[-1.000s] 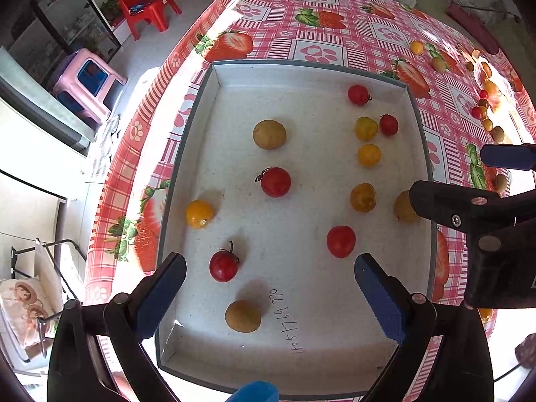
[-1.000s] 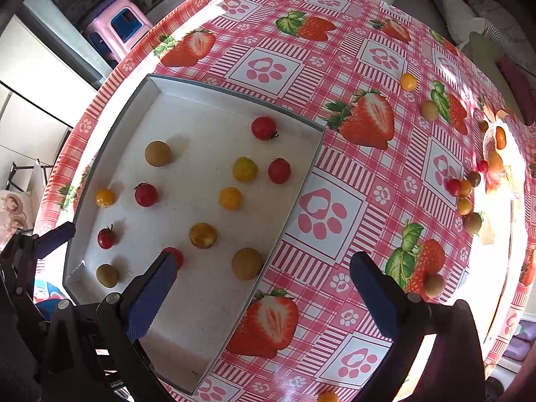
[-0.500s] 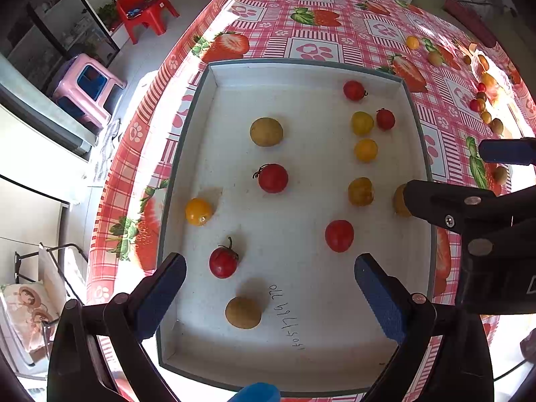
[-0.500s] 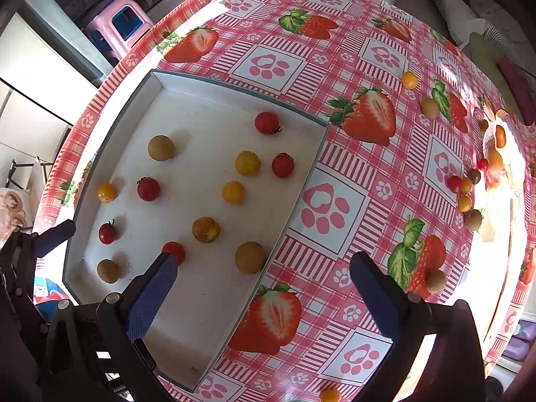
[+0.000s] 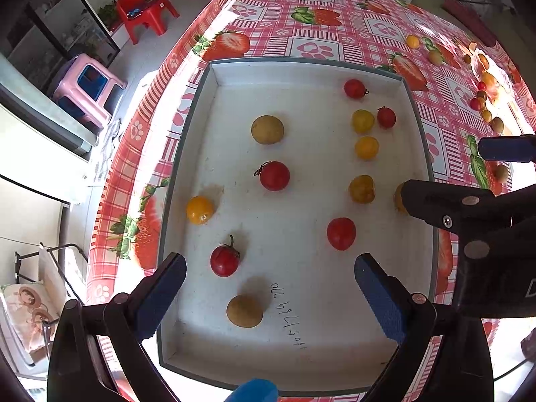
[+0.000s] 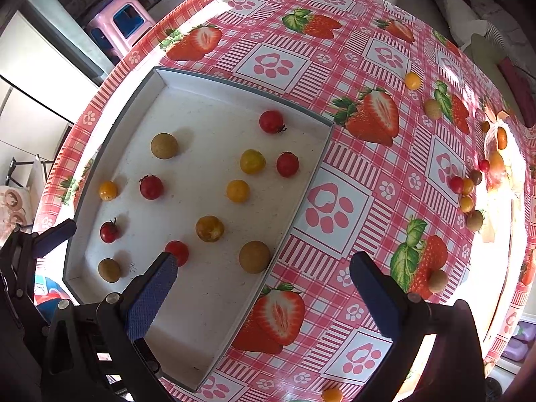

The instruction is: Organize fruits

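Note:
A white tray (image 5: pixel 214 77) (image 6: pixel 160 77) on the strawberry tablecloth holds several small red, yellow and brown fruits, such as a red tomato (image 5: pixel 274 176) and a brown fruit (image 6: pixel 254 256) by its right wall. My left gripper (image 5: pixel 268 284) is open and empty above the tray's near end. My right gripper (image 6: pixel 264 288) is open and empty, hovering over the tray's right wall. It also shows at the right in the left wrist view (image 5: pixel 469 207). More loose fruits (image 6: pixel 467 187) lie on the cloth at the far right.
A brown fruit (image 6: pixel 437 281) and an orange one (image 6: pixel 331 394) lie on the cloth near my right gripper. A pink stool (image 5: pixel 88 90) and a red chair (image 5: pixel 147 13) stand on the floor beyond the table's left edge.
Both grippers have drifted slightly towards the tray; the fruits appear slightly shifted in view. Neither gripper has taken hold of anything.

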